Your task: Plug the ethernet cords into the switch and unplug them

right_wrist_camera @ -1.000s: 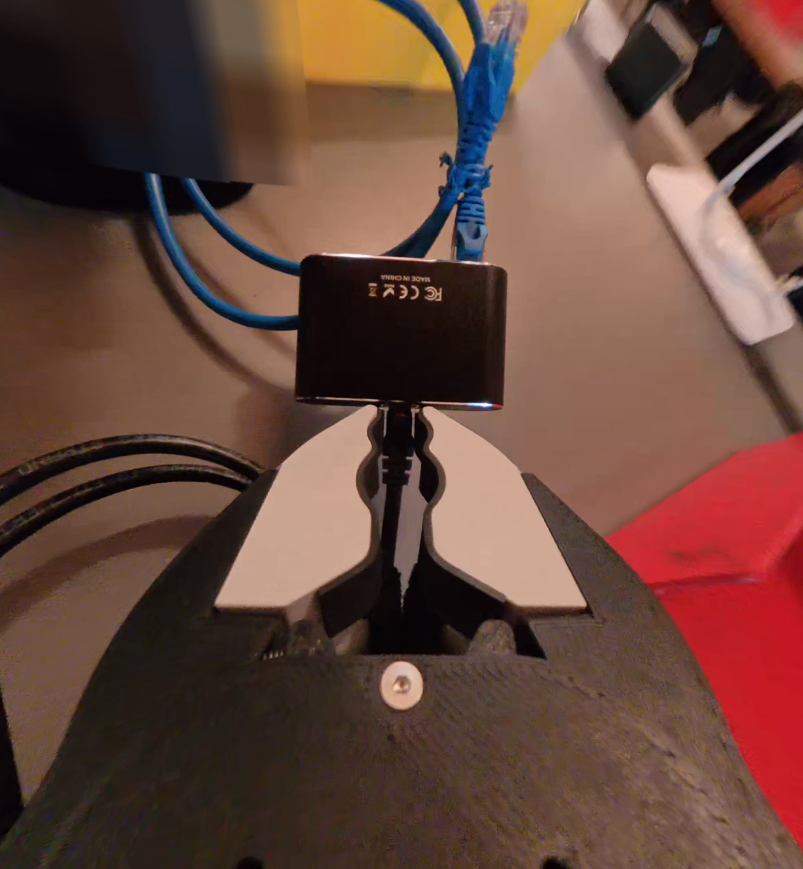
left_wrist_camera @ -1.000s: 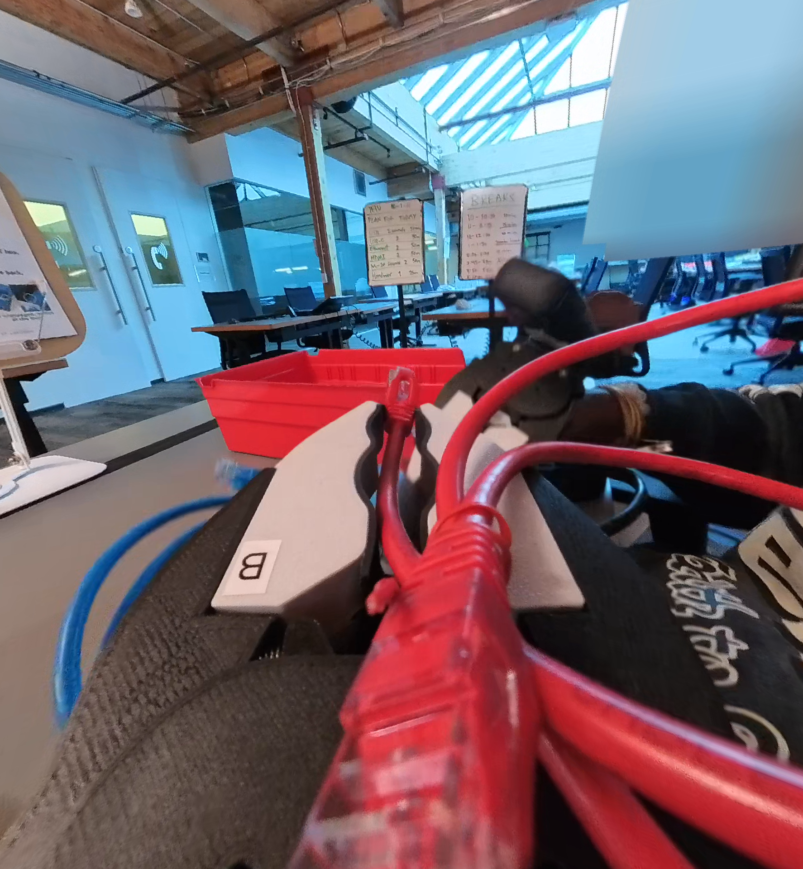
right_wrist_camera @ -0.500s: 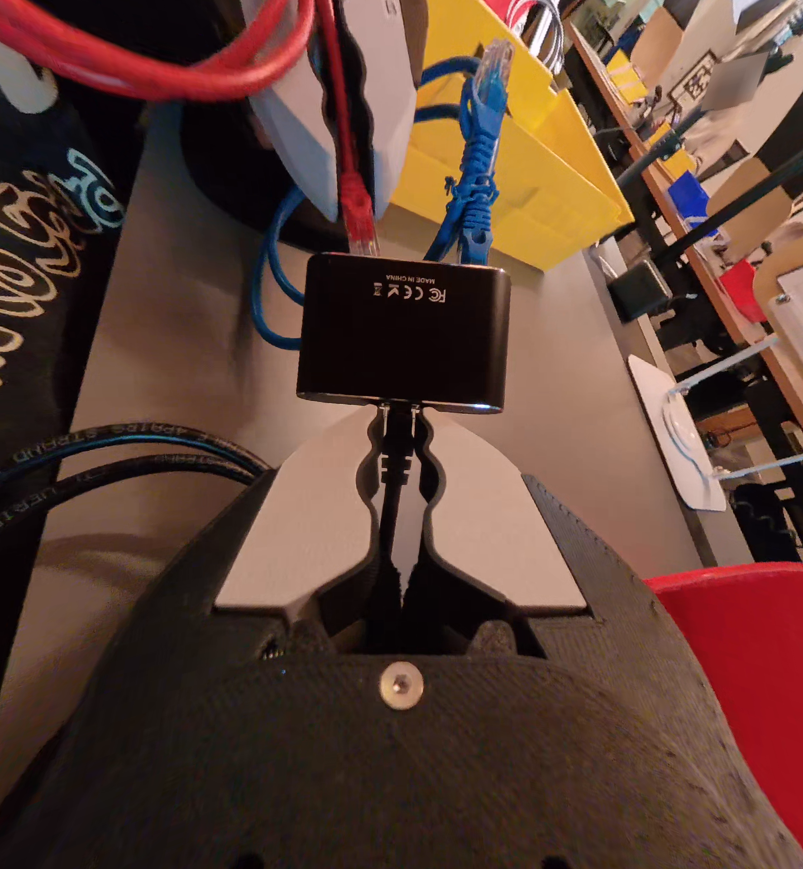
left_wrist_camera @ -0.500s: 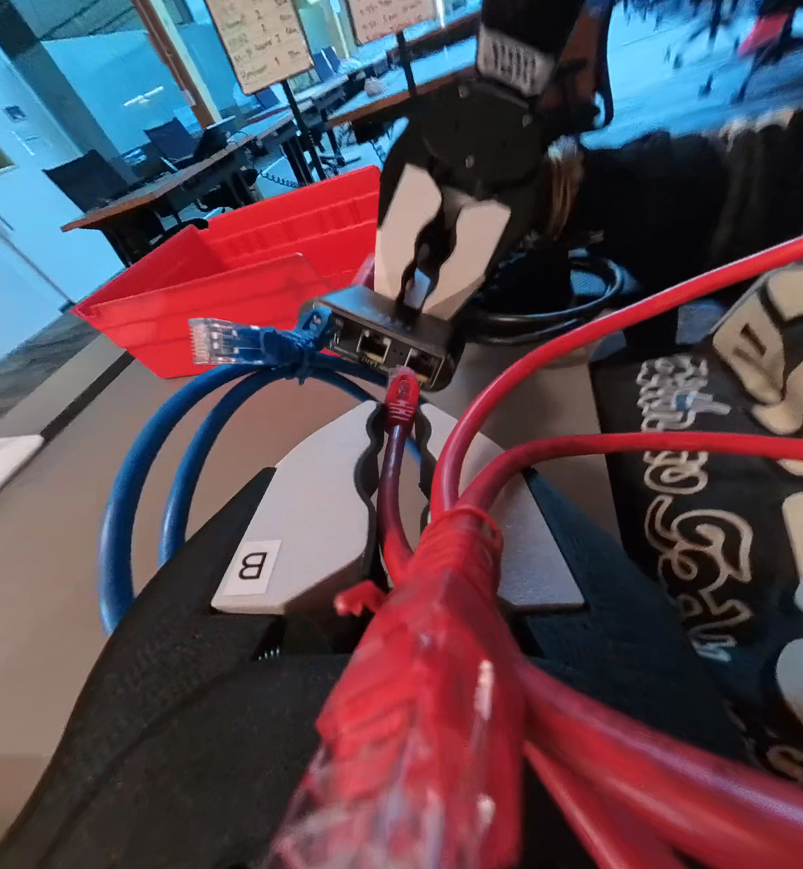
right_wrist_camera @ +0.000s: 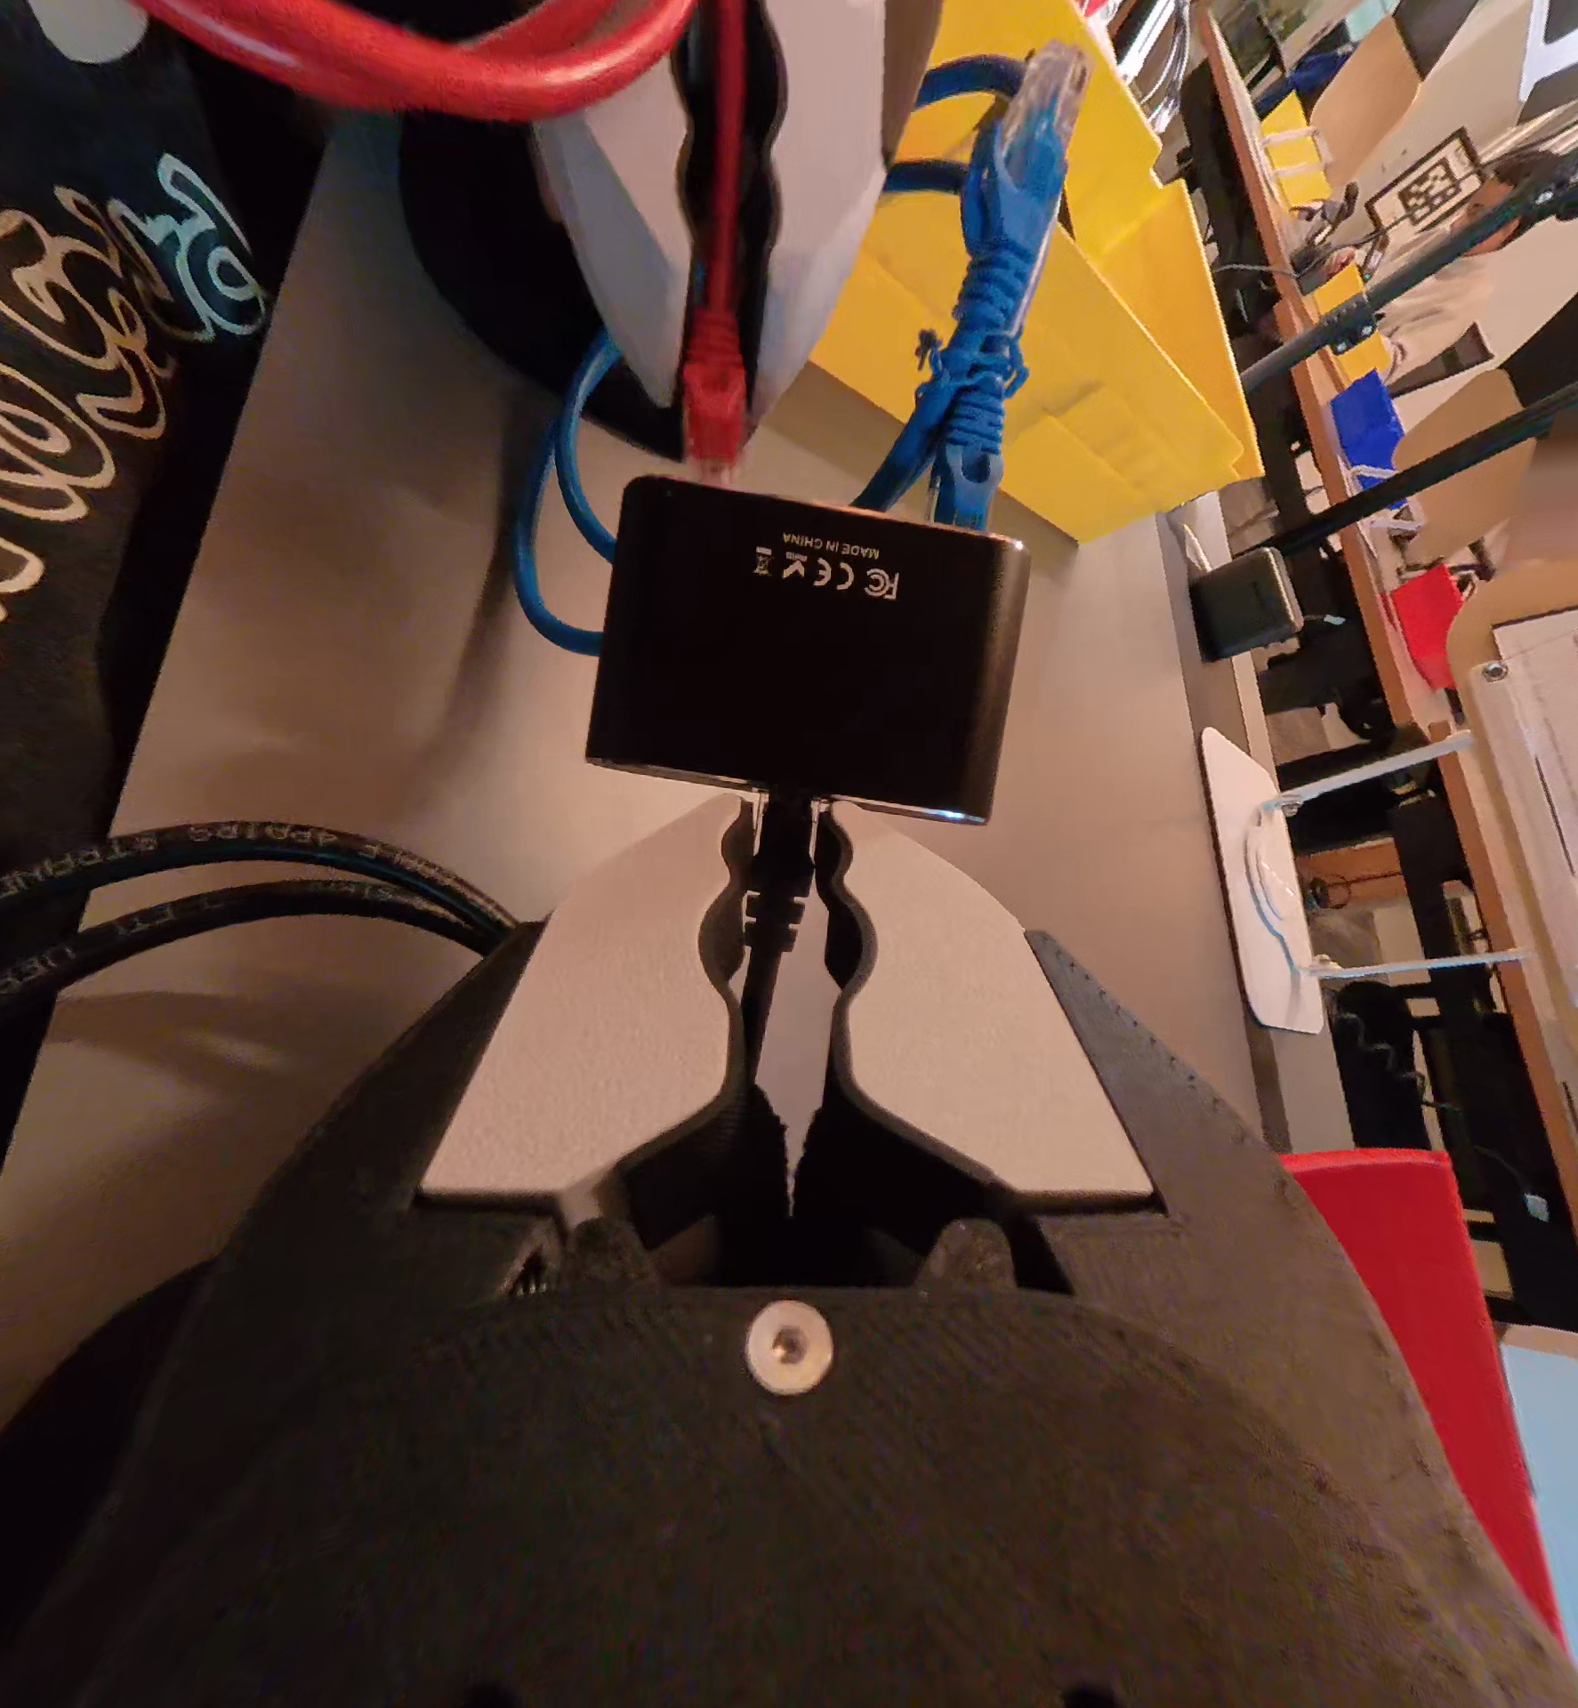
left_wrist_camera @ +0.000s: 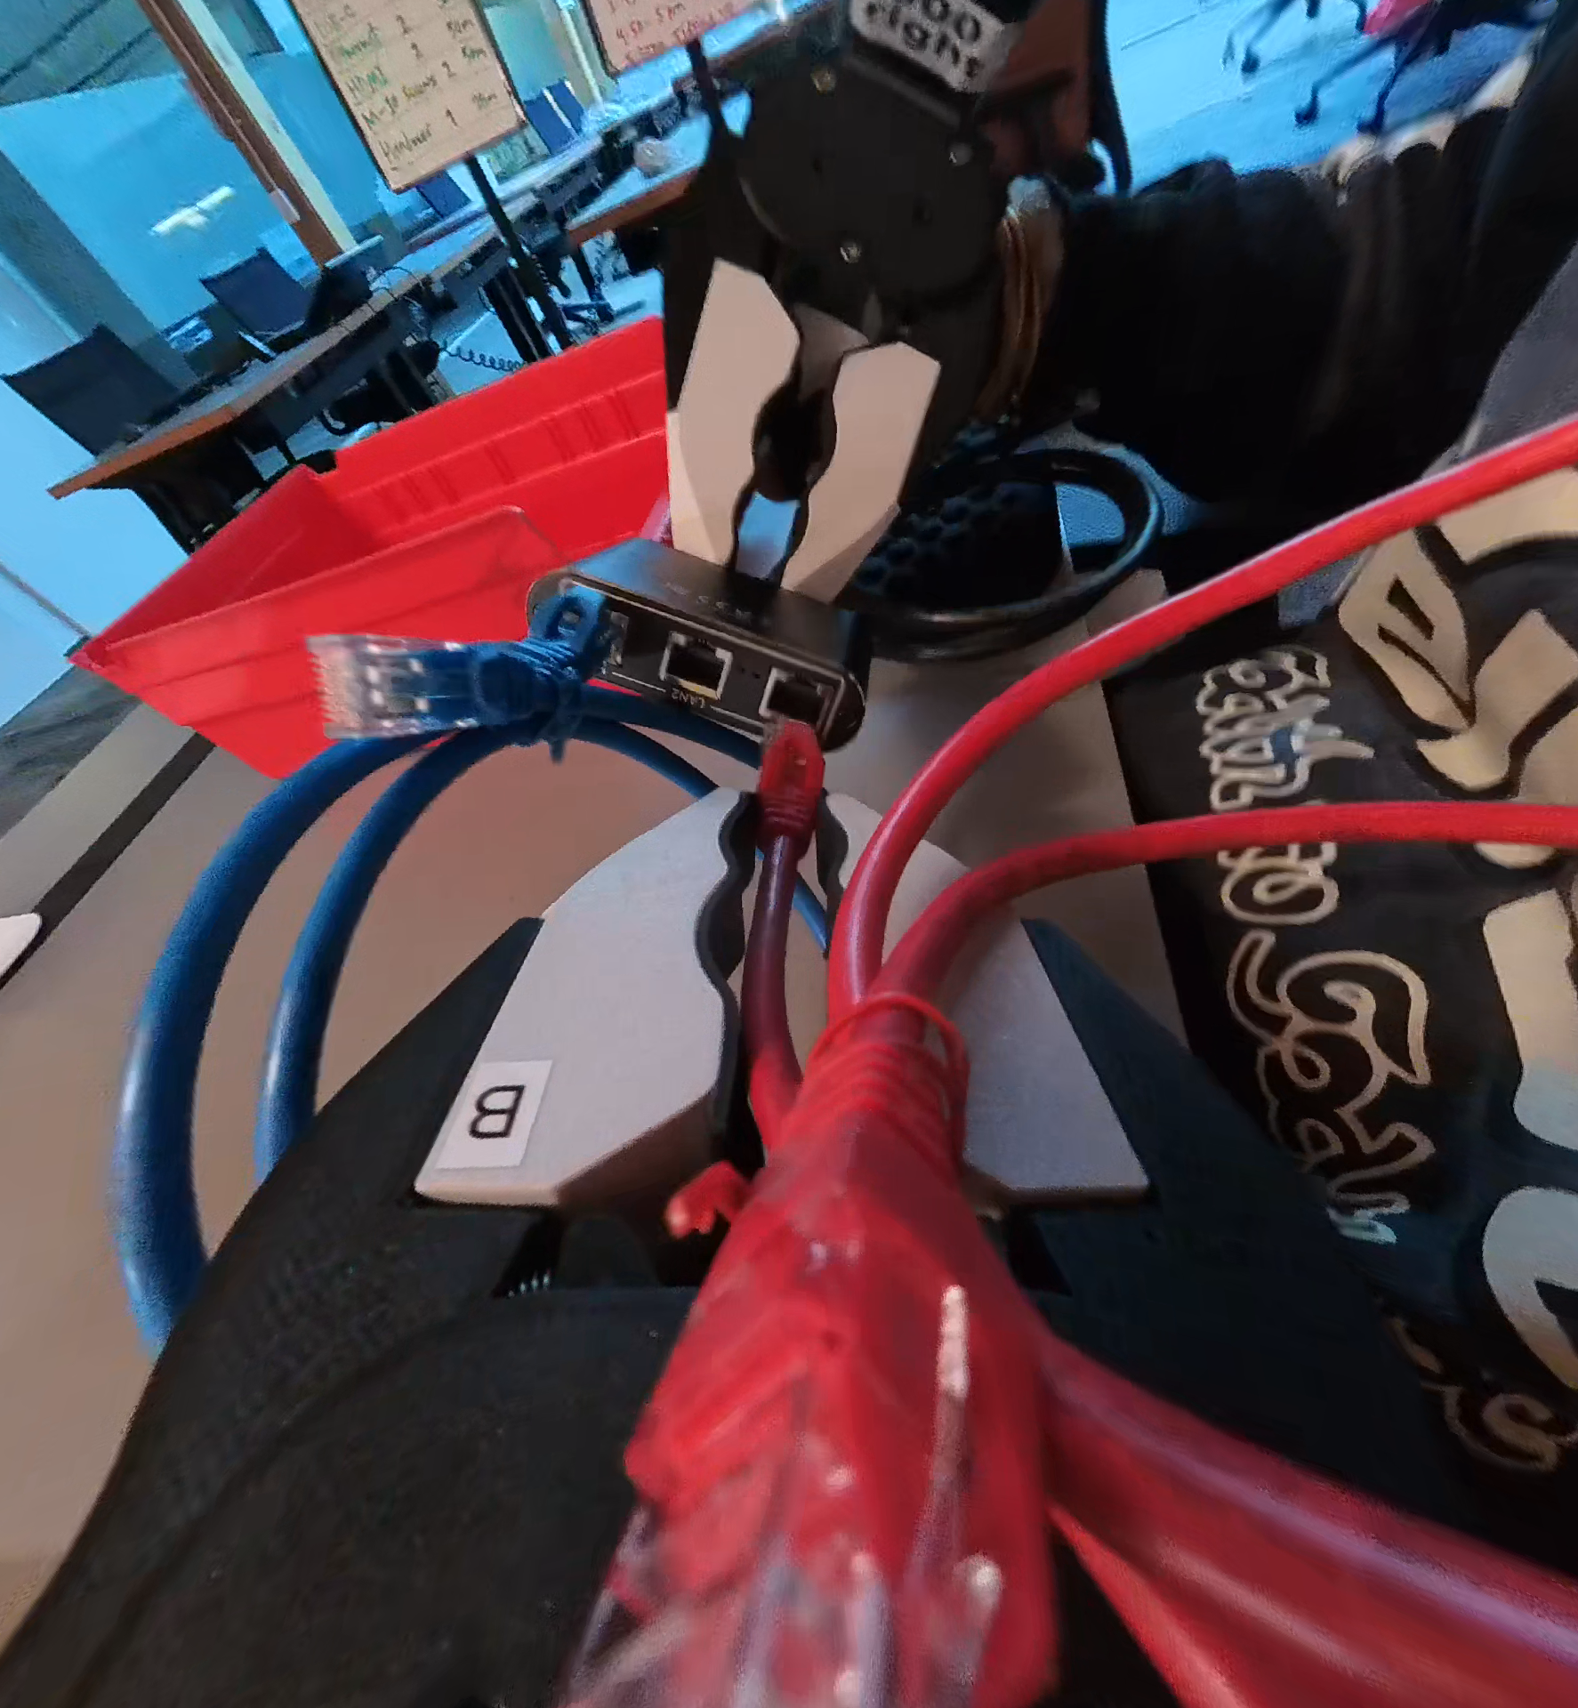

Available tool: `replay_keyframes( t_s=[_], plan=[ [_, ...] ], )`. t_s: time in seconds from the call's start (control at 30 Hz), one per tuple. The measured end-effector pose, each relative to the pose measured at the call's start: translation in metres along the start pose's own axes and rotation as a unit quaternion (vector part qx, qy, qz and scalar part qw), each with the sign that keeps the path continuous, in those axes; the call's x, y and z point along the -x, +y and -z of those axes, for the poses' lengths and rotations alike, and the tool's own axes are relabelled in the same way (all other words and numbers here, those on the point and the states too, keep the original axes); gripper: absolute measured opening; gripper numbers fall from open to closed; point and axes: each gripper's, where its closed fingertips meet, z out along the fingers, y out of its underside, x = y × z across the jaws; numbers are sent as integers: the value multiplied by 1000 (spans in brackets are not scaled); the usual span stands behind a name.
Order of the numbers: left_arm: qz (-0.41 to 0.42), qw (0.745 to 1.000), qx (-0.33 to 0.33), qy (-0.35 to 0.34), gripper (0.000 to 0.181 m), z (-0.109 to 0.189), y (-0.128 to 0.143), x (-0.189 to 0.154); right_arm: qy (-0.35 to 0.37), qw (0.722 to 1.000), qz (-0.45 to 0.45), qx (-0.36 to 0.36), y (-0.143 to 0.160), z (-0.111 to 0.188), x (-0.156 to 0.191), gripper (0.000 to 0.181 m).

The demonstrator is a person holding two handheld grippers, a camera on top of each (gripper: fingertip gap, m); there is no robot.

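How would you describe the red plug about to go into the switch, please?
Find the small black switch held up by the right gripper. At its end port is a red plug, pinched in the left gripper. The neighbouring loose plug is blue.

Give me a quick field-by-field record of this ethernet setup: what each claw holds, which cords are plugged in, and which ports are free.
left claw: shut on red ethernet cord, plug just short of the switch's right port
right claw: shut on black cord at the back of the switch, which is held off the table
blue ethernet cord: one end in the left port, loose plug beside it
middle port: free
red bin: behind the switch
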Motion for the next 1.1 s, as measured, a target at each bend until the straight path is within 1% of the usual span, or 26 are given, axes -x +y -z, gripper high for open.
replay_keyframes(
  t_s=[0.07, 0.1, 0.3, 0.5, 0.63, 0.7, 0.77, 0.9, 1.0, 1.1],
  plan=[
    [24, 1000, -18, -3, 12, 1, -8, 2, 2, 1000, 12, 6, -2, 0, -2, 12],
    [22, 1000, -11, -1, 12, 1, -8, 0, 3, 1000, 18, 8, -3, 1, -3, 12],
    [-19, 1000, 12, -4, 12, 0, -5, -3, -7, 998, 47, 28, -4, 1, -3, 12],
    [-80, 994, 64, -32, 12, -1, -5, -1, -10, 995, 77, 59, -3, 3, -8, 12],
    [-74, 997, 27, -13, 12, 5, -12, -4, -18, 995, 83, 42, -12, 7, -8, 12],
    [-82, 996, 23, -12, 12, 4, -12, -4, -23, 995, 87, 40, -14, 6, -7, 12],
    [-95, 995, 24, -6, 12, 2, -13, -8, -27, 995, 87, 33, -16, 6, -6, 12],
    [-89, 995, 34, -9, 12, -1, -12, -6, -24, 997, 73, 28, -16, 7, -8, 12],
    [-82, 996, 18, 7, 12, -2, -13, -11, -29, 999, 44, 13, -18, 6, -6, 11],
    [-64, 997, 33, -3, 12, -4, -10, -8, -22, 999, 21, 21, -14, 5, -6, 11]
  ],
)
